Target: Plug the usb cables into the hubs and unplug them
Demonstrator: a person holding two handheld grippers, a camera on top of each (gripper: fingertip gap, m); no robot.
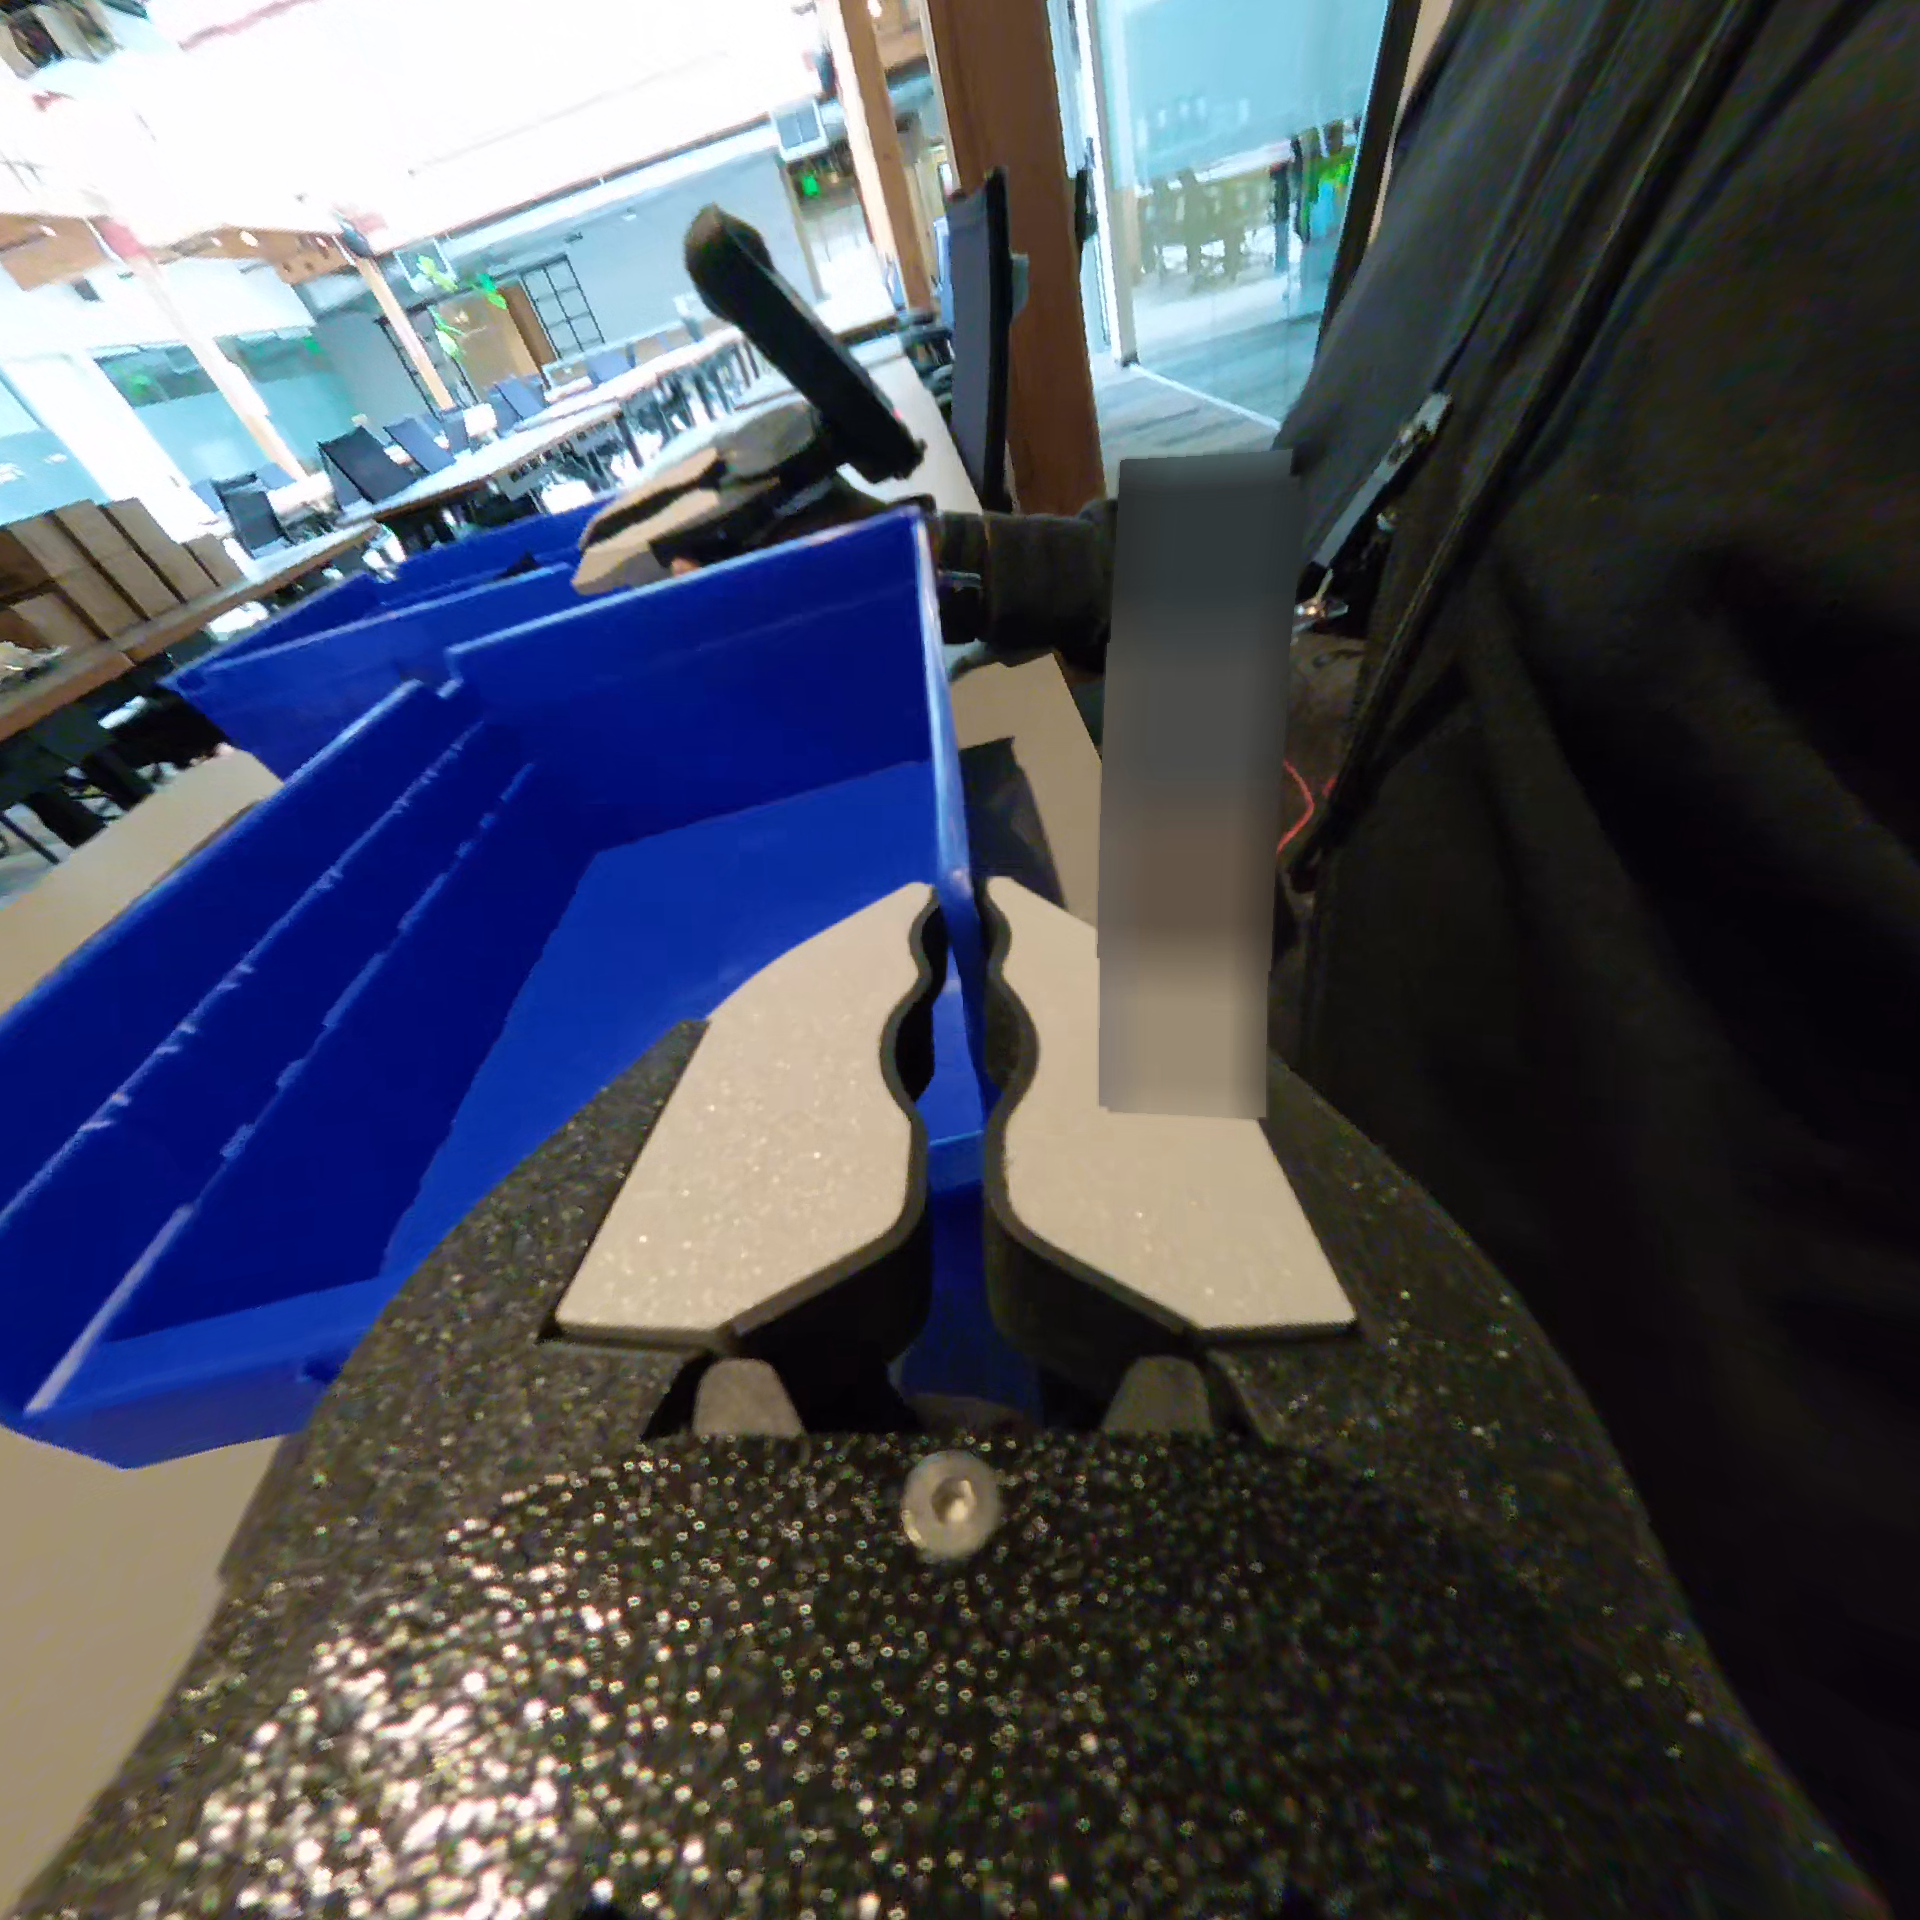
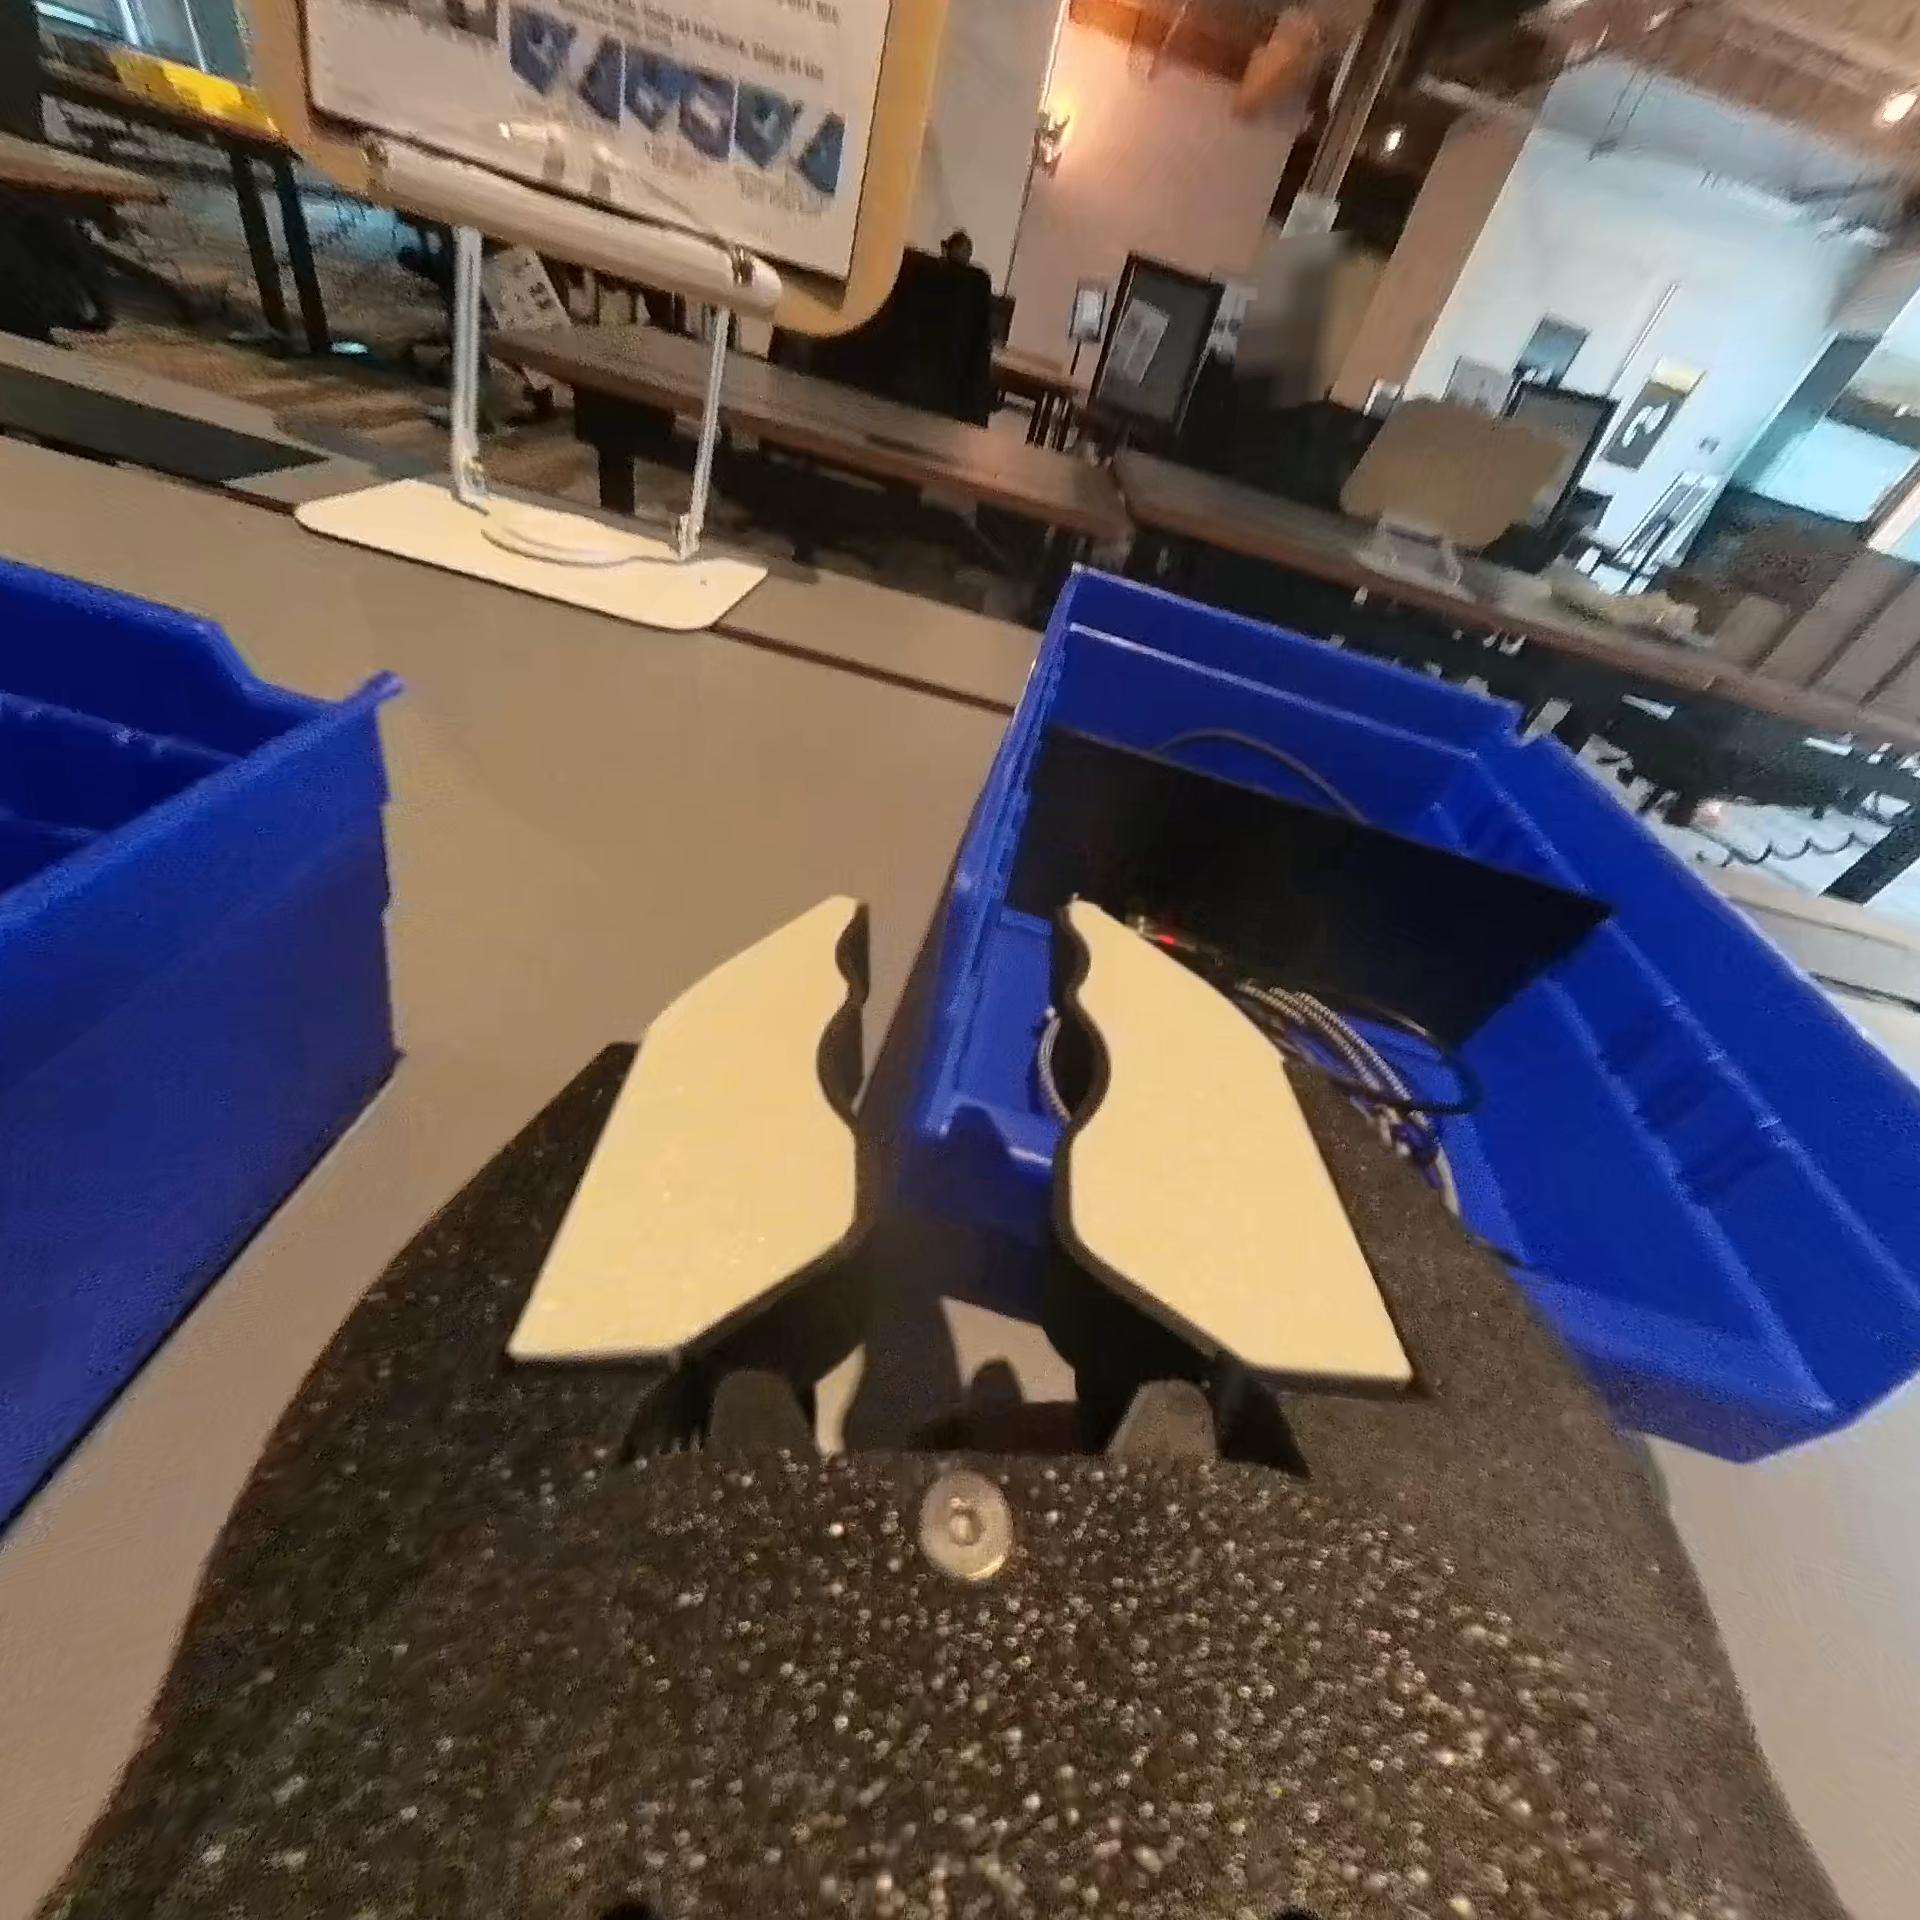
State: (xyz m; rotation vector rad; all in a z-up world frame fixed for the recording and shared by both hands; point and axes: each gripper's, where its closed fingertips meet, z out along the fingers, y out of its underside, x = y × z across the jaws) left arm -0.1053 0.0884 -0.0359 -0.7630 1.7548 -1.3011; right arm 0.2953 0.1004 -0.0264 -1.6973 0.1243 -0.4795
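In the left wrist view my left gripper point(image 1: 961, 904) is shut on the right wall of an empty blue bin point(image 1: 727, 883). In the right wrist view my right gripper point(image 2: 961, 914) straddles the front left wall of a second blue bin point(image 2: 1662, 1143) and closes on it, one finger inside and one outside. This bin sits tilted and holds braided USB cables point(image 2: 1340, 1039) and a black panel point(image 2: 1299, 883) with a small red light beneath it. I cannot make out a hub. The right gripper point(image 1: 644, 530) also shows far off in the left wrist view, behind the empty bin.
More blue bins point(image 1: 343, 665) stand behind the empty one. Another blue bin point(image 2: 187, 935) is at the left on the grey table point(image 2: 623, 779). A white stand point(image 2: 540, 530) is at the table's back. A person in black point(image 1: 1610, 935) stands close on the right. The left gripper's tips are roughly 40 cm from the right gripper's.
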